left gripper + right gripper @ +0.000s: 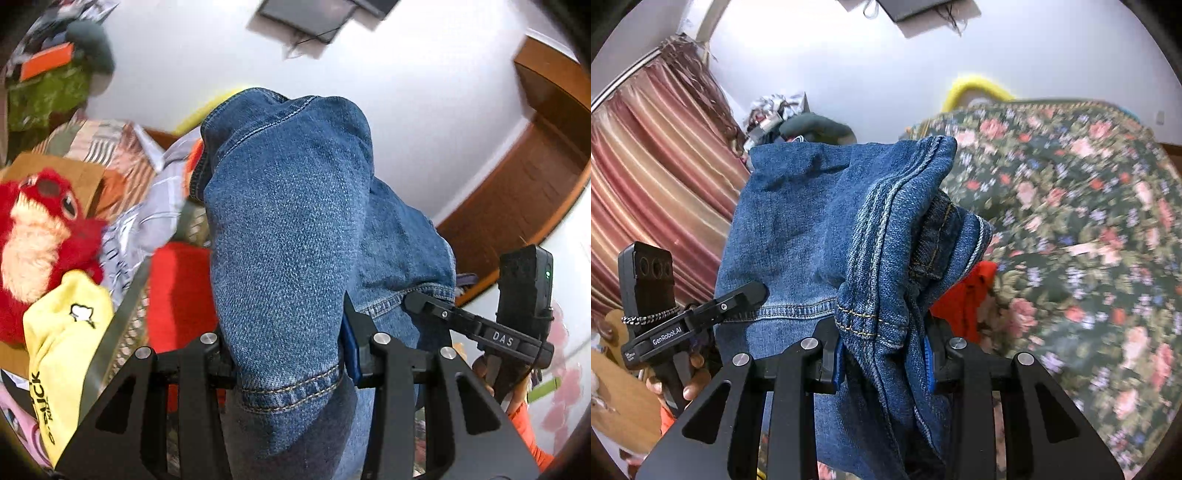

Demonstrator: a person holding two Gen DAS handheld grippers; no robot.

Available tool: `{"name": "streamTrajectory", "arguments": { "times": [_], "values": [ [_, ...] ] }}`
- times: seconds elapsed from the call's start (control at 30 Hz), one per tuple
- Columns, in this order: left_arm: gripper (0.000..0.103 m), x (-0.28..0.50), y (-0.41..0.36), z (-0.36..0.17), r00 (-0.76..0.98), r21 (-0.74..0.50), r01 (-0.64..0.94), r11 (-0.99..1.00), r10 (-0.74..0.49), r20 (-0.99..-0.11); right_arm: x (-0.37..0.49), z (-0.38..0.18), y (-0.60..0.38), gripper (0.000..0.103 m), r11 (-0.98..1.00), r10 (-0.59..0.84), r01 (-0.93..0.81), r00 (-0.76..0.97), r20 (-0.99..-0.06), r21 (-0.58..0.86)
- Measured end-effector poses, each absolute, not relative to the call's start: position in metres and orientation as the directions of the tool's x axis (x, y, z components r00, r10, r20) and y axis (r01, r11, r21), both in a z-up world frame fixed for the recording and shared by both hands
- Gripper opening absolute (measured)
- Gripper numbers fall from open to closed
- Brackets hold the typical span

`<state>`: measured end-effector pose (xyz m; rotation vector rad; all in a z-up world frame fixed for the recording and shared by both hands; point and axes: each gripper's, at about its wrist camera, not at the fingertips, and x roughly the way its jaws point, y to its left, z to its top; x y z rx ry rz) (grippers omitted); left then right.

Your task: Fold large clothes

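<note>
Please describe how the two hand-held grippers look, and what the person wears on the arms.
Both grippers are matte black, with triangular cut-outs, round silver bolts and blue pads. The left gripper shows again in the right wrist view, marked "GenRobot.AI", with a black three-lens box tied on by braided cord. The right gripper, seen from the left wrist, bears "DAS" and a green light. An orange sleeve shows.
</note>
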<state>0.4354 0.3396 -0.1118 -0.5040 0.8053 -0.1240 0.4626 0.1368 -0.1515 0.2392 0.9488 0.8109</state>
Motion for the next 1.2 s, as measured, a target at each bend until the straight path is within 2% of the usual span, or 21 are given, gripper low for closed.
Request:
{"name": "streamTrajectory", "arguments": {
  "times": [0.1,0.23,0.33,0.4,0.63,0.73,0.93,1.2],
  "values": [
    [0.042,0.461,0.363,-0.154,0.646,-0.472,-0.162,0.867,-0.269,-0.714,0.480,-0.189,0.159,0.029,0.708,0.684,-0.477,0.276,-0.675,0.521],
    [0.045,0.485,0.381,-0.236,0.515,-0.437,-0.283,0.854,-0.249,-0.820,0.498,-0.251,0.180,0.030,0.777,0.598,-0.388,0.210,-0.773,0.496],
    [0.059,0.481,0.376,-0.258,0.517,-0.365,-0.282,0.887,-0.180,-0.837,0.493,-0.276,0.177,0.036,0.789,0.569,-0.413,0.211,-0.795,0.455],
    [0.065,0.473,0.368,-0.250,0.540,-0.323,-0.262,0.909,-0.139,-0.830,0.486,-0.273,0.171,0.039,0.792,0.554,-0.447,0.238,-0.798,0.416],
    [0.065,0.447,0.338,-0.229,0.519,-0.087,-0.218,0.972,0.040,-0.854,0.456,-0.248,0.154,0.043,0.829,0.439,-0.501,0.313,-0.842,0.246],
    [0.065,0.433,0.330,-0.216,0.524,-0.023,-0.206,0.978,0.090,-0.847,0.440,-0.231,0.148,0.043,0.836,0.411,-0.516,0.363,-0.836,0.187],
    [0.065,0.387,0.311,-0.159,0.618,-0.036,-0.188,0.981,0.090,-0.781,0.403,-0.174,0.134,0.043,0.820,0.466,-0.539,0.436,-0.770,0.191],
    [0.065,0.304,0.277,-0.059,0.783,-0.061,-0.159,0.985,0.088,-0.616,0.328,-0.078,0.103,0.043,0.792,0.576,-0.563,0.562,-0.594,0.236]
  ]
}}
